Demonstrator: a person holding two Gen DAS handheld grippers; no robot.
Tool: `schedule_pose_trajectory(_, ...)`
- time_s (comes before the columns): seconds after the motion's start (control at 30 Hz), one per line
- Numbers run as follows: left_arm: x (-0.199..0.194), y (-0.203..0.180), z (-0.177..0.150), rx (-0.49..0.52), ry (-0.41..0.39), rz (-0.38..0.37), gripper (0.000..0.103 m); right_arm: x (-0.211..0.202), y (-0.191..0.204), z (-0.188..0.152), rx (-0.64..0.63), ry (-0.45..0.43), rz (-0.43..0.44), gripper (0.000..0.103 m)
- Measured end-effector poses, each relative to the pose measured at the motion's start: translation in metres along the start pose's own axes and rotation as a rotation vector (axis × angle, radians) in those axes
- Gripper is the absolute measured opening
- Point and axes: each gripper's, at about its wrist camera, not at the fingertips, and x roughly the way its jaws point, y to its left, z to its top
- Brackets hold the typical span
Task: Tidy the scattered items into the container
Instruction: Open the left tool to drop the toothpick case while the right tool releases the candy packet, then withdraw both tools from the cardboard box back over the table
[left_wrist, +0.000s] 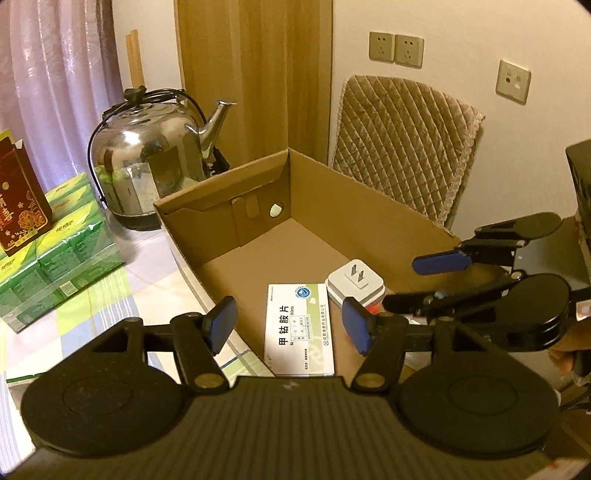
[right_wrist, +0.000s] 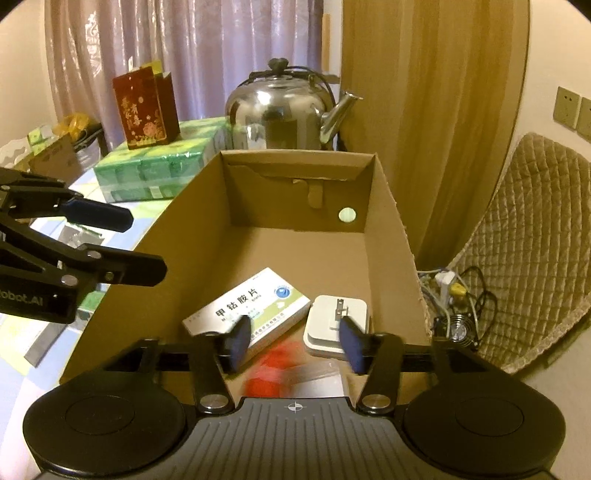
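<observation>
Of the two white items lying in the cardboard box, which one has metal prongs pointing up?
The white plug adapter, the squarish block nearer the box's right wall. The medicine box beside it is flat, printed, and has no prongs.

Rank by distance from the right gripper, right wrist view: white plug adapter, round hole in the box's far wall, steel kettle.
From the right gripper:
1. white plug adapter, just ahead, right side of the cardboard box floor.
2. round hole, far wall, right.
3. steel kettle, behind the box.

A lived-in home room: beyond the left tongs (left_wrist: 290, 321) a steel kettle (left_wrist: 147, 162) stands on the desk (left_wrist: 147, 291) beside stacked green tissue packs (left_wrist: 59, 254), with sheer curtains (left_wrist: 55, 74) behind; ahead to the right, a quilted chair cushion (left_wrist: 402, 147) leans under wall sockets (left_wrist: 395, 48).
</observation>
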Motion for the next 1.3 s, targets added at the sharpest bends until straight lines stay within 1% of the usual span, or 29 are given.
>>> schedule_pose_trajectory(0.23,-0.010,0.011,-0.001,-0.027,-0.011,0.014,0.060,-0.007,-0.004,-0.001,0.029,-0.011,-0.017,0.053)
schedule_pose_trajectory(0.43,-0.021,0.020,-0.004,-0.040,-0.024,0.014,0.060,-0.020,0.005,0.005,0.013,-0.032,-0.014,0.053)
schedule_pose_trajectory(0.53,-0.031,0.033,-0.007,-0.053,-0.035,0.027,0.060,-0.030,0.012,0.013,0.000,-0.054,-0.006,0.053)
schedule_pose_trajectory(0.67,-0.049,0.062,-0.016,-0.100,-0.046,0.074,0.061,-0.046,0.025,0.026,-0.021,-0.099,0.009,0.055)
schedule_pose_trajectory(0.8,-0.069,0.091,-0.031,-0.126,-0.050,0.145,0.062,-0.057,0.046,0.037,-0.034,-0.145,0.045,0.060)
schedule_pose_trajectory(0.93,-0.090,0.122,-0.054,-0.169,-0.033,0.210,0.062,-0.065,0.075,0.044,-0.056,-0.182,0.099,0.062)
schedule_pose_trajectory(1.07,-0.109,0.152,-0.080,-0.229,-0.017,0.267,0.062,-0.067,0.108,0.048,-0.091,-0.196,0.157,0.063)
schedule_pose_trajectory(1.2,-0.122,0.173,-0.105,-0.264,0.012,0.302,0.063,-0.061,0.139,0.051,-0.121,-0.193,0.213,0.064)
schedule_pose_trajectory(1.3,-0.128,0.180,-0.125,-0.268,0.040,0.313,0.063,-0.051,0.163,0.049,-0.160,-0.189,0.233,0.064)
